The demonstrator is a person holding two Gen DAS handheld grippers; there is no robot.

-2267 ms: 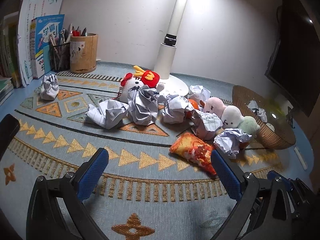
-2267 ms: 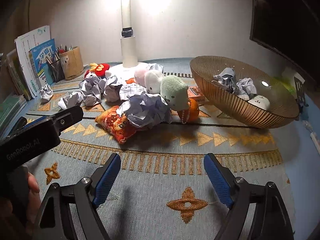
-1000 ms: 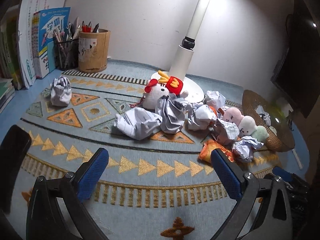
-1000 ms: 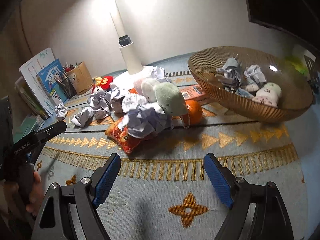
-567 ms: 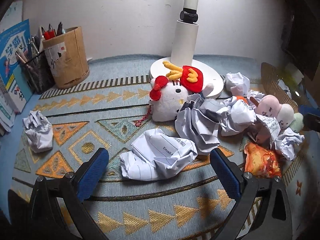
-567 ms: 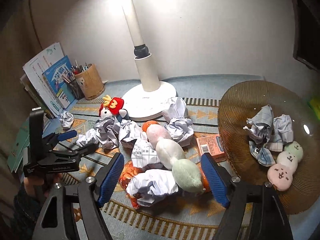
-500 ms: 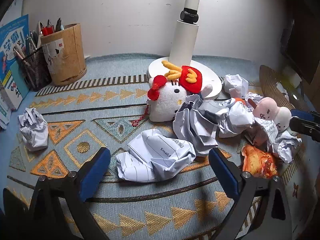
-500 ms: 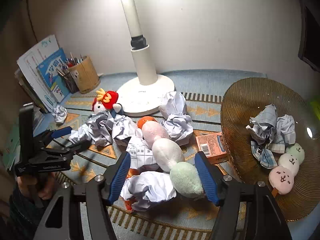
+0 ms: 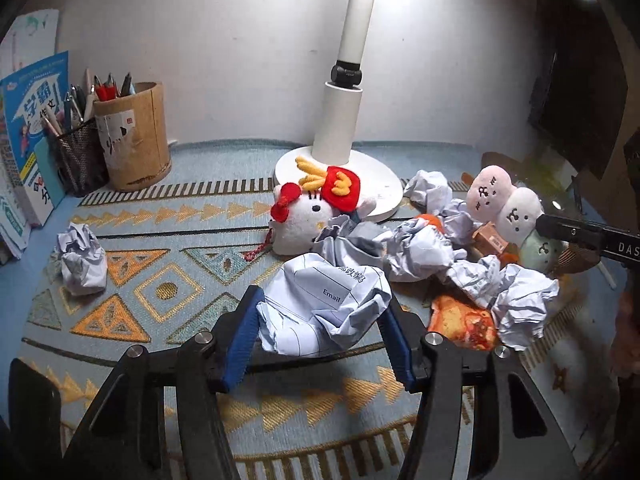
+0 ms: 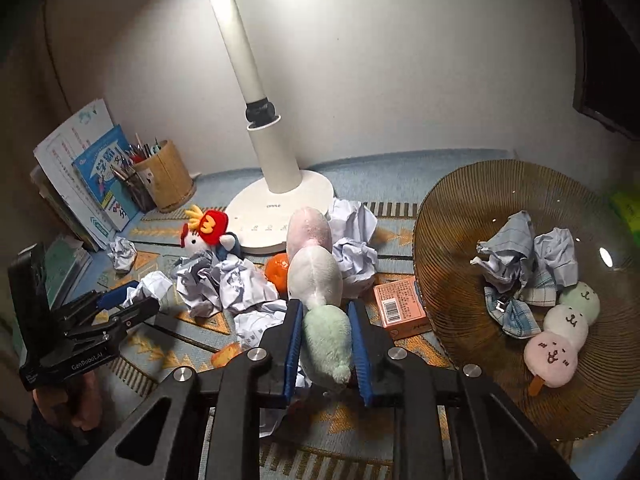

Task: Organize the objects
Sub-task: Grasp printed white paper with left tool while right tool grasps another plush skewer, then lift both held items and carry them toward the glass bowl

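Note:
A crumpled white paper ball point(image 9: 320, 316) printed "Email" lies on the patterned mat. My left gripper point(image 9: 322, 298) is closing on it, and both blue pads touch its sides. In the right wrist view the left gripper point(image 10: 116, 304) shows at the left. A plush skewer of pink, white and green balls point(image 10: 314, 272) points away from me. My right gripper point(image 10: 325, 312) is shut on its green end. An amber glass bowl point(image 10: 452, 264) at the right holds crumpled papers and a second plush skewer point(image 10: 560, 336).
More paper balls point(image 9: 416, 248), a white cat plush point(image 9: 304, 220), an orange point(image 10: 278, 268), a small orange box point(image 10: 400, 304) and an orange plush point(image 9: 460, 320) crowd the mat in front of the lamp base point(image 9: 384, 188). One paper ball point(image 9: 82, 260) lies apart. Pen holders point(image 9: 132, 136) and books stand at the back left.
Both grippers came forward and closed. The left jaws now hug the "Email" paper ball. The right jaws went from wide around the plush skewer to shut on its green end.

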